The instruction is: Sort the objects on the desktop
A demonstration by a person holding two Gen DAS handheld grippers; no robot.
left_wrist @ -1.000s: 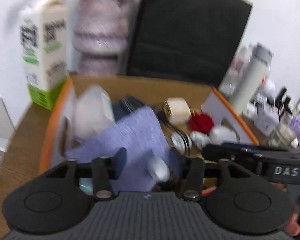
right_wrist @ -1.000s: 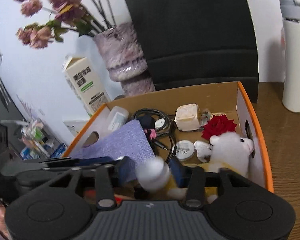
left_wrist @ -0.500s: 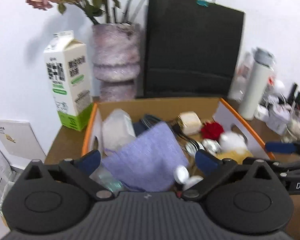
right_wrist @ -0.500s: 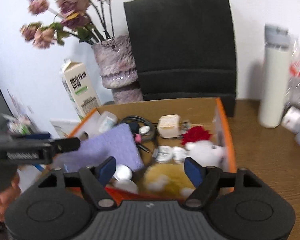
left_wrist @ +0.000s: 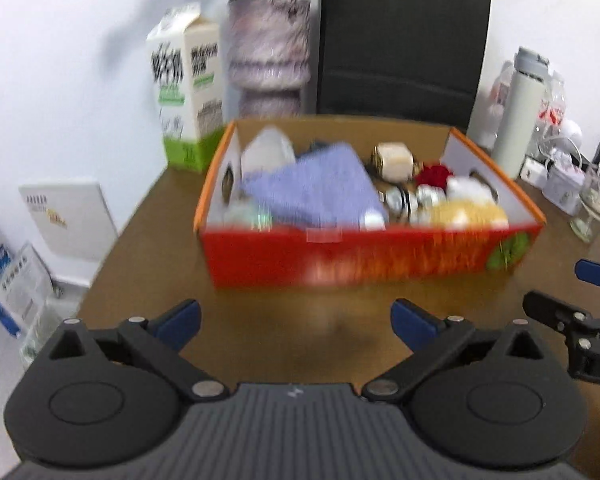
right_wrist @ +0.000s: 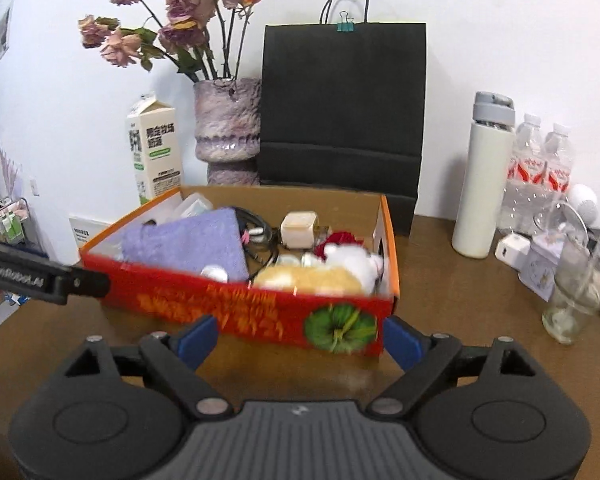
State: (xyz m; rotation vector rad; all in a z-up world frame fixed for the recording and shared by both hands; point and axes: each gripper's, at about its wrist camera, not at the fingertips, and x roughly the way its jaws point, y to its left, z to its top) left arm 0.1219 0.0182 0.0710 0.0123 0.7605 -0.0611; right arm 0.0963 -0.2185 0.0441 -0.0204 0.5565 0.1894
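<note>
A red cardboard box [left_wrist: 364,258] [right_wrist: 240,312] with an orange rim stands on the brown table. It is full: a purple cloth [left_wrist: 312,188] [right_wrist: 184,240], a small white bottle [left_wrist: 374,218] [right_wrist: 216,272], a white plush toy [right_wrist: 352,260], a red rose, a cream charger cube [right_wrist: 298,228] and cables. My left gripper [left_wrist: 296,320] hovers open and empty over the table in front of the box. My right gripper [right_wrist: 300,338] is also in front of the box, its jaws still opening with nothing between them. The left gripper's body shows at the left edge of the right wrist view.
Behind the box stand a milk carton [right_wrist: 154,148], a vase of dried flowers [right_wrist: 226,128] and a black paper bag [right_wrist: 342,108]. To the right are a white flask [right_wrist: 482,184], water bottles, chargers and a glass jar [right_wrist: 572,300]. The table's edge drops off at left [left_wrist: 112,256].
Both grippers have pulled back from above the box to the table in front of it and opened wide. The small white bottle seen between the fingers now lies in the box.
</note>
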